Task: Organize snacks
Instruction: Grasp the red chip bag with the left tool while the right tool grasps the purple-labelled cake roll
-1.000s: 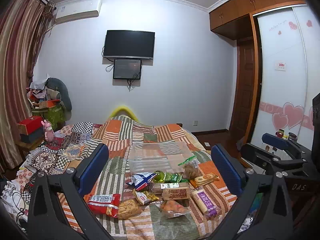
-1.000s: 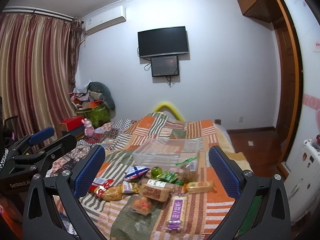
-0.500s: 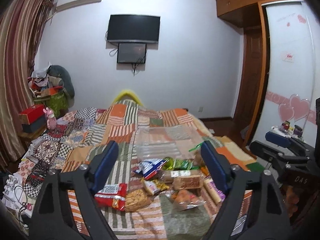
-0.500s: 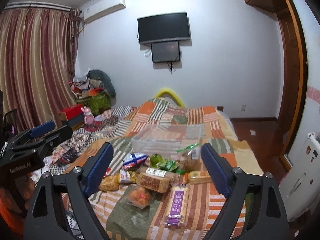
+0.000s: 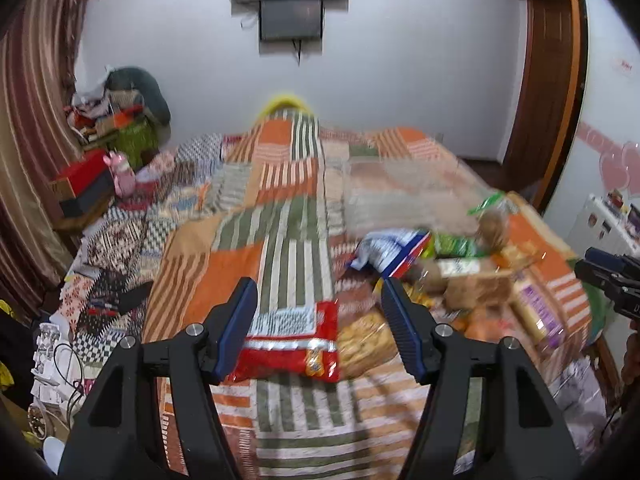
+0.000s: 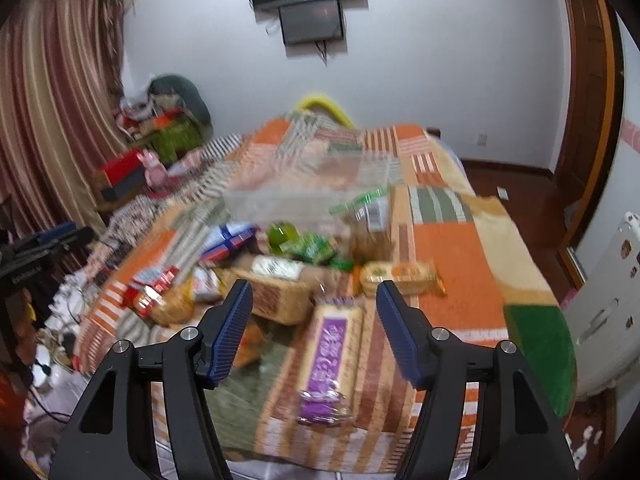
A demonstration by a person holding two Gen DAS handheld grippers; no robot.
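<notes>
Heaped on patchwork bed: red packet flat at near left; purple-labelled pack lying lengthwise at near right; clear plastic bin (blurred) just behind heap.

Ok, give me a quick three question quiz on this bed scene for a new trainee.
1. True or false: the left gripper is shut on the red packet.
2. Which snack lies between the right gripper fingers in its view? A) green apple B) purple-label packet C) blue bag
3. Fill in: the clear bin stands on the ____.

Key:
1. False; its jaws are wide open and the packet lies on the quilt.
2. B
3. Quilt
</notes>
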